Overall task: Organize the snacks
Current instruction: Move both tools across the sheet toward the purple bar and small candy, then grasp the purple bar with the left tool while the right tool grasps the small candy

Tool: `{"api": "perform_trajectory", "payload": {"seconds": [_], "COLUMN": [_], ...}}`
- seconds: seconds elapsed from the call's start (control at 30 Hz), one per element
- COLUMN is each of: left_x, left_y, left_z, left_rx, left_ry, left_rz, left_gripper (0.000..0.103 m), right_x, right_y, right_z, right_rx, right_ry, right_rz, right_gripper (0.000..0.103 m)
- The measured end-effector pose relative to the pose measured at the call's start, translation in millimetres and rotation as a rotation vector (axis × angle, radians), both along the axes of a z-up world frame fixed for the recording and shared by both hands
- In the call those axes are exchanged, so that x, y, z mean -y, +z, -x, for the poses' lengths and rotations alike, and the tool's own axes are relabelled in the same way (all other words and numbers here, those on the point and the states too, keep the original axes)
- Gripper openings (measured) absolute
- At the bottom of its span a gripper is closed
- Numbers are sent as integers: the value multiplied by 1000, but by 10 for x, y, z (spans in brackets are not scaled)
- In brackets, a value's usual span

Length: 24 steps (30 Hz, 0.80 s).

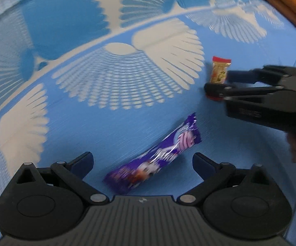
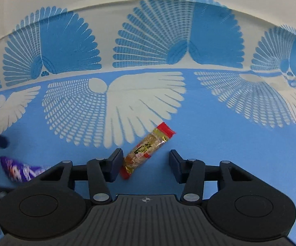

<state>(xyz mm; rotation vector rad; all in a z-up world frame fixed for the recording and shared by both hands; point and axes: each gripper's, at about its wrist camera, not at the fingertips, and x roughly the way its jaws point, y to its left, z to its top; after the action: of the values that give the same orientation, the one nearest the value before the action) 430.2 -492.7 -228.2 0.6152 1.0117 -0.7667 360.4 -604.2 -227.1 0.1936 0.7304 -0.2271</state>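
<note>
Your left gripper (image 1: 142, 163) is spread wide and grips nothing. The purple snack bar (image 1: 154, 155) lies flat on the blue fan-patterned tablecloth (image 1: 86, 123) in the gap between its two fingers, touching neither. Its long axis runs on a diagonal: the near end sits low and left of centre, close to the gripper body, and the far end points up and to the right, past the line of the fingertips. The bar is blurred in this view, so you cannot read its print.

Further right in the same view, your right gripper (image 1: 219, 83) comes in from the right edge, with the small gold snack with red ends (image 1: 219, 72) at its tips. Its dark lower finger covers the snack's near red end, so from here you cannot tell how the snack sits in the opening.

The right wrist view settles that. Your right gripper (image 2: 146, 164) is released, fingers apart, holding nothing. The gold snack (image 2: 146, 149) lies on the cloth between them, much closer to the left finger (image 2: 115, 164), with its near red end just beside that pad and well apart from the right one. Its long axis slants from lower left to upper right, the far red end reaching beyond the fingertips. At the left edge, one end of the purple bar (image 2: 19, 170) shows, partly hidden behind the gripper body.
</note>
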Motion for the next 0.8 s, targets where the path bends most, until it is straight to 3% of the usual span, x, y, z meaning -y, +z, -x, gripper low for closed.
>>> {"api": "perform_trajectory", "payload": {"seconds": [0.13,0.67,0.8], "left_x": [190,224,203], "left_y": [-122,-150,-141], "left_z": [-40,-105,-112], "left_rx": [7,-28,-28], "left_ry": [-1,14,16], "left_rz": [-41,-19,-20], "left_gripper": [103,103,103], "right_x": [131,65,26], "right_y": [-35,-107,-112], "right_z": [109,89,30], "right_rx": [13,33,26], "right_ry": [34,38,34], "right_rz": [3,62,65], "right_gripper": [56,72,80]}}
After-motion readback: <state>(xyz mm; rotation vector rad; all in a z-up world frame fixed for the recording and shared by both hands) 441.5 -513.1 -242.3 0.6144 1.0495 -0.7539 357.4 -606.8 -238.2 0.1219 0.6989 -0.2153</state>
